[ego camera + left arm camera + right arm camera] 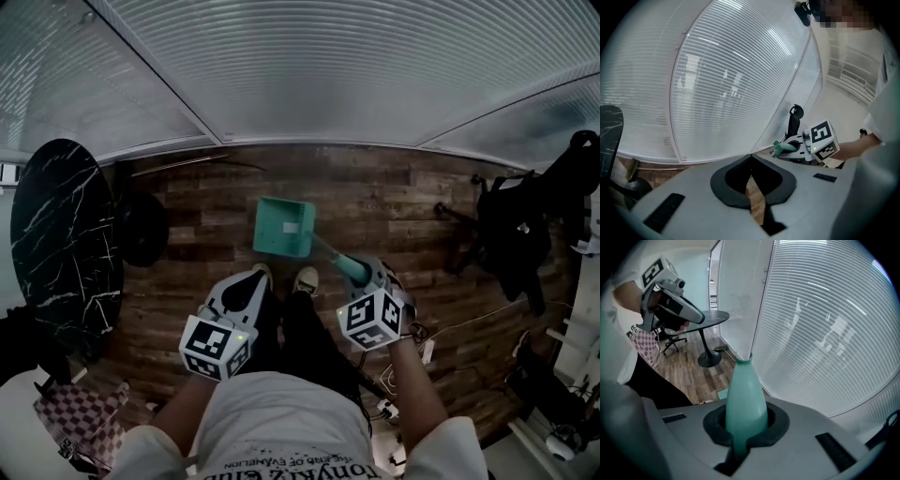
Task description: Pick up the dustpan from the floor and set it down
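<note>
The teal dustpan is held out over the wooden floor in front of the person's feet, its pan end toward the window wall. Its long teal handle runs back into my right gripper, which is shut on it. In the right gripper view the handle sits clamped between the black pads and points away toward the blinds. My left gripper hovers to the left of the dustpan, apart from it. Its jaws meet at the tips with nothing between them.
A black marble round table with a dark base stands at the left. Dark bags and a chair crowd the right side. Cables lie near the person's shoes. A blind-covered window wall closes the far side.
</note>
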`<state>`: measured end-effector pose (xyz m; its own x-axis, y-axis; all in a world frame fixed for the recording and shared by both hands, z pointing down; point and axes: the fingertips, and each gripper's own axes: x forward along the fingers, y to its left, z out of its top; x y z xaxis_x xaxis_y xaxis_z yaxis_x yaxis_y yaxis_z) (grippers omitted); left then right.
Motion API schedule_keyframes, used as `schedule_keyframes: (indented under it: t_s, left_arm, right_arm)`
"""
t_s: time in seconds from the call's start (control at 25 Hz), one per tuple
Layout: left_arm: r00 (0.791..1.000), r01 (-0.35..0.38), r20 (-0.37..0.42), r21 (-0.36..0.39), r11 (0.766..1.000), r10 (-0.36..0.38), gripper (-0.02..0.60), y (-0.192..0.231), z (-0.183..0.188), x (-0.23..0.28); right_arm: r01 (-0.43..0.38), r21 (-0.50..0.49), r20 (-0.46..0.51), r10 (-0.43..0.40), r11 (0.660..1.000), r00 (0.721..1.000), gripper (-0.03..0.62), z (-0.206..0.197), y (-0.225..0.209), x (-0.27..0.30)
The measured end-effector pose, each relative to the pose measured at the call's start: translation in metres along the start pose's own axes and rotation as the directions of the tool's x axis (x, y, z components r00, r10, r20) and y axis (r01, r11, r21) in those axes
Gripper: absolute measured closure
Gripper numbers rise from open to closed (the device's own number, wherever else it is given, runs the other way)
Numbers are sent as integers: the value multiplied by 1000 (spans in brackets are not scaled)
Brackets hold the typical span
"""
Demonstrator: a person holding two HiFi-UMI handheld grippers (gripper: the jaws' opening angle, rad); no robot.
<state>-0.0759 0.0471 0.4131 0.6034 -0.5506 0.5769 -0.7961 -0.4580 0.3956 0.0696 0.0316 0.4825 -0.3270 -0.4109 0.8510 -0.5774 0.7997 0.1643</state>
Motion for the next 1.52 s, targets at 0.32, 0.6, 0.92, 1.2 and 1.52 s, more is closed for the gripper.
schedule_keyframes:
  t_s: [0.32, 0.6, 0.92, 1.2, 1.52]
  left_arm:
    - [999, 18, 36, 36, 999, -20, 558, -20, 22, -20]
    - [997, 69, 32, 55, 996, -71, 558, -30, 26, -30]
    - [994, 67, 74, 95, 993, -74, 558, -41, 38, -42]
    - [993, 62, 92, 119, 991, -73, 558, -43, 45, -44]
    - [992, 65, 103, 123, 990, -78, 558, -46, 48, -49]
  right_arm:
    - [32, 5, -6, -32, 999, 999, 569, 13, 4, -42]
    - [55, 18, 5, -55, 998, 998, 569, 18, 4, -58]
    - [75, 26, 19, -76, 997, 997, 569, 21, 6, -75]
    - [76, 30, 25, -77, 997, 997, 569, 26, 8, -81]
    - [77, 27, 29, -78, 997, 997, 569, 26, 13, -87]
